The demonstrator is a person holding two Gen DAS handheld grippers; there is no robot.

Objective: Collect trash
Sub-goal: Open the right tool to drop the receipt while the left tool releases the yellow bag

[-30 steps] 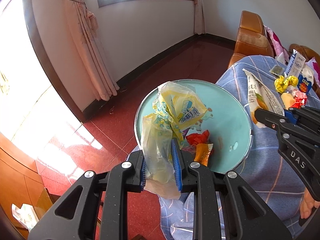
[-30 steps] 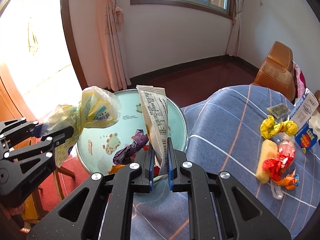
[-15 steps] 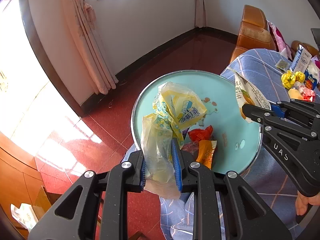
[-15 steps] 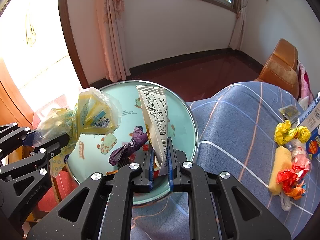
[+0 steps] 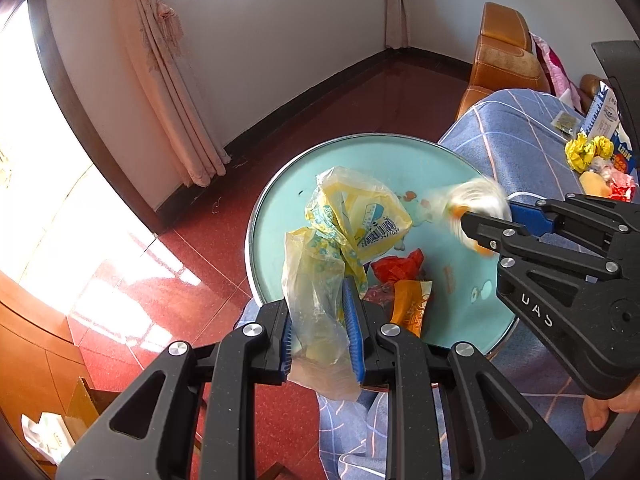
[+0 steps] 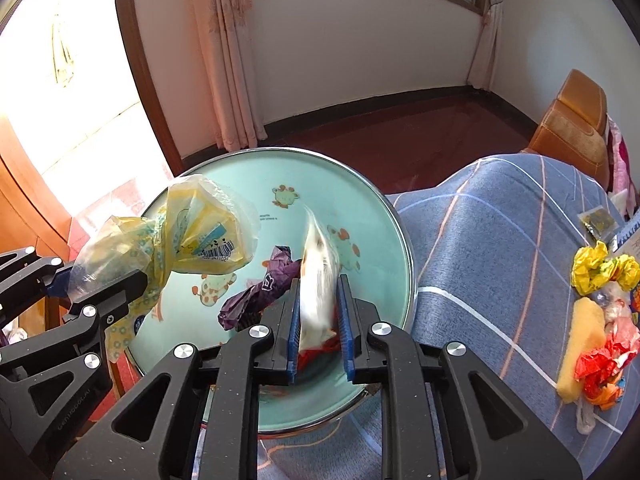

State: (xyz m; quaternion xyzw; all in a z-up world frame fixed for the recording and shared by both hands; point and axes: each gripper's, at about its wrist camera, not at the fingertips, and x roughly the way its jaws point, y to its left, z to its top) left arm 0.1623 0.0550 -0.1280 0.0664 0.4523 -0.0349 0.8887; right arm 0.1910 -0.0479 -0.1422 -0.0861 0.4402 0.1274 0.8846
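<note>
My left gripper (image 5: 320, 332) is shut on a crumpled yellow plastic bag (image 5: 344, 228) and holds it above the near rim of the teal basin (image 5: 360, 152). The bag also shows in the right wrist view (image 6: 188, 240). My right gripper (image 6: 320, 320) has parted its jaws over the basin (image 6: 360, 184). The white wrapper (image 6: 318, 276) between them is blurred and dropping loose; it also shows in the left wrist view (image 5: 468, 200). In the basin lie a purple wrapper (image 6: 260, 292), a red wrapper (image 5: 396, 268) and an orange wrapper (image 5: 412, 304).
More trash lies on the blue checked cloth (image 6: 500, 240) at right: yellow crumpled paper (image 6: 600, 268), a yellow sponge-like piece (image 6: 580, 344), red wrappers (image 6: 600, 364), a small packet (image 6: 598, 220) and a blue-white carton (image 5: 604, 120). A brown sofa (image 5: 504, 52) stands behind.
My right gripper has opened and the white wrapper is slipping out of it toward the basin. Both grippers have moved further over the basin. The left still holds the yellow bag.
</note>
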